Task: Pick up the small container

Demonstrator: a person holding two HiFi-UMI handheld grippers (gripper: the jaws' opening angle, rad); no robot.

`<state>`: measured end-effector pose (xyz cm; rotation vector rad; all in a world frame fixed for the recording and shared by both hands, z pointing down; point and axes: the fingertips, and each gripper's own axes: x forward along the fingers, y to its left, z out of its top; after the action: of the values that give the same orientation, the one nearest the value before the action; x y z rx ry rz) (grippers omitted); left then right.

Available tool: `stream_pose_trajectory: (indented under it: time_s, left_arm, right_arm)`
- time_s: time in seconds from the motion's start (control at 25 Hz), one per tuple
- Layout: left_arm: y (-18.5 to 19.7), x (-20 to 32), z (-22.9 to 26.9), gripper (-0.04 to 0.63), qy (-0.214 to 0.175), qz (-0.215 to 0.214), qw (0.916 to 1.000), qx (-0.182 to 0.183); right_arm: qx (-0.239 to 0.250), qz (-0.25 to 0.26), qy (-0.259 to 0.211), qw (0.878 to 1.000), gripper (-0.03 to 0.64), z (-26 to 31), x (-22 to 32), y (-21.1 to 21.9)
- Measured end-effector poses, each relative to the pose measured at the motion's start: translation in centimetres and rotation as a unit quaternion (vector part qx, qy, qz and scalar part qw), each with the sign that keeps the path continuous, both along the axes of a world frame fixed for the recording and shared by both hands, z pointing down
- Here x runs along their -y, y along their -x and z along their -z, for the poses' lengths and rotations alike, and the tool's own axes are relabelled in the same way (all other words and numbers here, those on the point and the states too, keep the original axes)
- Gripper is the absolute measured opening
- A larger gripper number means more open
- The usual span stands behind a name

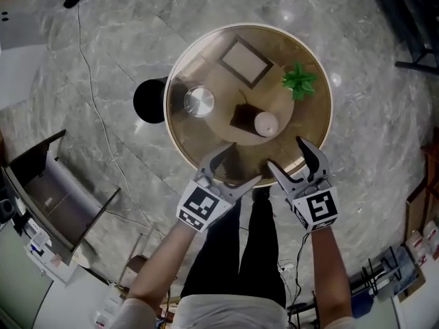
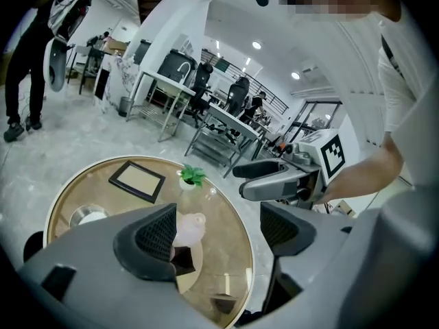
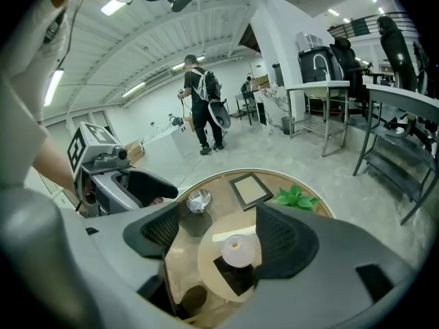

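A small pale pink round container (image 1: 266,123) stands on a dark square coaster (image 1: 245,117) near the middle of a round glass table (image 1: 206,139). Both grippers hover over the table's near edge, apart from the container. My left gripper (image 1: 243,163) is open with nothing between its jaws. In the left gripper view the container (image 2: 190,228) shows just past the left pad of this gripper (image 2: 218,235). My right gripper (image 1: 285,153) is open too. In the right gripper view the container (image 3: 236,250) lies below and between the jaws of that gripper (image 3: 218,233), untouched.
On the table are also a shiny metal bowl (image 1: 199,102), a dark picture frame (image 1: 245,62) and a small green plant (image 1: 300,81). A black round object (image 1: 148,100) stands by the table's left rim. A grey seat (image 1: 55,190) is at the left. A person (image 3: 204,101) stands far off.
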<state>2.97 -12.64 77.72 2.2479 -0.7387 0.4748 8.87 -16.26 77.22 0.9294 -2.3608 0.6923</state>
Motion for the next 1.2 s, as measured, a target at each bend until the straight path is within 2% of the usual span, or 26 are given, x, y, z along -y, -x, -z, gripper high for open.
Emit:
stream_pose_trajectory:
  time_s: [0.24,0.4,0.64,0.76,0.84,0.96,1.12,1.2]
  left_arm:
    - [-0.1,0.0,-5.7,0.387,0.013,-0.009,0.9999,0.005]
    - [-0.3,-0.4,-8.8,0.400,0.035,-0.013,0.9993,0.003]
    - [-0.6,-0.9,-11.6,0.400,0.044,-0.037,0.9983,0.006]
    - [-0.7,-1.3,-12.7,0.403,0.056,-0.038,0.9977,-0.001]
    - [-0.6,-1.5,-13.2,0.410,0.077,-0.028,0.9964,-0.019]
    - [-0.4,-1.9,-13.8,0.414,0.115,-0.012,0.9921,-0.050]
    - [0.1,-2.1,-14.3,0.414,0.133,-0.003,0.9890,-0.066]
    - [0.3,-1.9,-14.4,0.414,0.147,0.011,0.9853,-0.086]
  right_arm:
    - [-0.021,0.012,0.013,1.000,0.351,-6.5,-0.1,0.7]
    - [-0.032,0.021,0.017,0.999,0.351,-10.3,0.0,0.9]
    - [-0.028,0.012,0.010,0.999,0.299,-13.9,0.2,1.9]
    - [-0.037,0.012,-0.016,0.999,0.281,-14.9,0.4,2.6]
    - [-0.045,0.004,-0.044,0.998,0.267,-15.0,0.7,2.6]
    - [-0.050,-0.025,-0.074,0.996,0.189,-14.8,1.4,2.3]
    - [-0.080,0.000,-0.112,0.990,0.161,-14.9,1.2,2.6]
    - [-0.074,-0.019,-0.115,0.990,0.146,-14.8,1.2,2.5]
